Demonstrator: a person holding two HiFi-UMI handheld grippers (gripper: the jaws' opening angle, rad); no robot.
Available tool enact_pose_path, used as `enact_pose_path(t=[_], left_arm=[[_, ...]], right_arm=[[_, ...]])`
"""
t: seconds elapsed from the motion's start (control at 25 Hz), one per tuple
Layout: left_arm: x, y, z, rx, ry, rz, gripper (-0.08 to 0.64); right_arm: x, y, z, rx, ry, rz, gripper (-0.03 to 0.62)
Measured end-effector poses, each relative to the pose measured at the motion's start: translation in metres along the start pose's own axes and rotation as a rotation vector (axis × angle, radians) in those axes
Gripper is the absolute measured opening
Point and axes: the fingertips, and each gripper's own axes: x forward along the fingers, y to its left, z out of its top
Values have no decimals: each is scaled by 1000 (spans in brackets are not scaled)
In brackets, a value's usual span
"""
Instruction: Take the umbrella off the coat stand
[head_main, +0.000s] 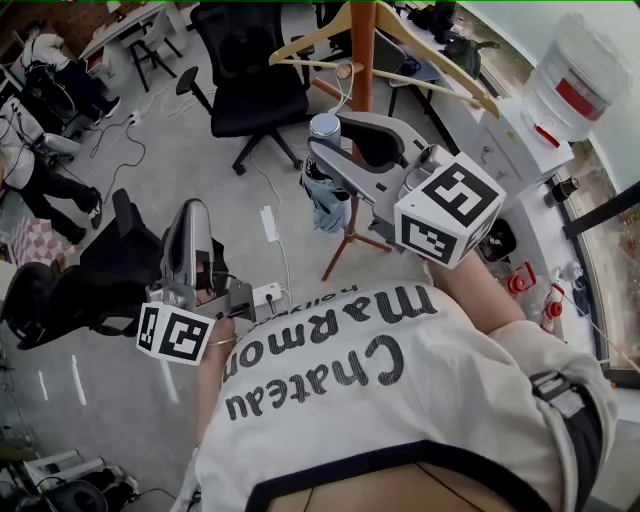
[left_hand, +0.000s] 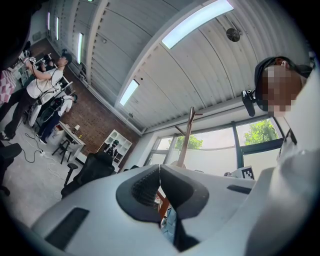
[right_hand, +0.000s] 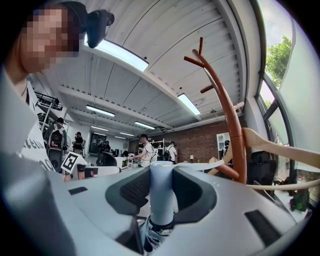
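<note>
A folded blue umbrella (head_main: 326, 200) hangs upright beside the brown coat stand (head_main: 361, 45). Its pale cylindrical handle (head_main: 325, 127) sits between the jaws of my right gripper (head_main: 332, 148), which is shut on it. In the right gripper view the handle (right_hand: 161, 175) stands upright between the dark pads of the right gripper (right_hand: 161, 197), and a white strap (right_hand: 202, 166) runs from its top to a peg of the stand (right_hand: 231, 125). My left gripper (head_main: 193, 212) is low at the left, away from the stand. In the left gripper view the left gripper (left_hand: 159, 169) is shut on nothing.
A wooden hanger (head_main: 420, 42) hangs on the stand. A black office chair (head_main: 245, 85) stands behind it and another black chair (head_main: 90, 275) is at the left. A water bottle (head_main: 578, 70) sits on the white counter at right. A power strip (head_main: 268, 222) and cables lie on the floor.
</note>
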Motion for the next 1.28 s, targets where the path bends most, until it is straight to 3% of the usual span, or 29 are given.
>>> enact_pose_path(t=[0.88, 1.28], left_arm=[[-19, 0, 11, 7, 14, -35, 25], [-22, -4, 8, 0, 53, -81, 25]], right_arm=[[-7, 23, -8, 20, -1, -46, 150], [-18, 29, -19, 48, 2, -115, 150]])
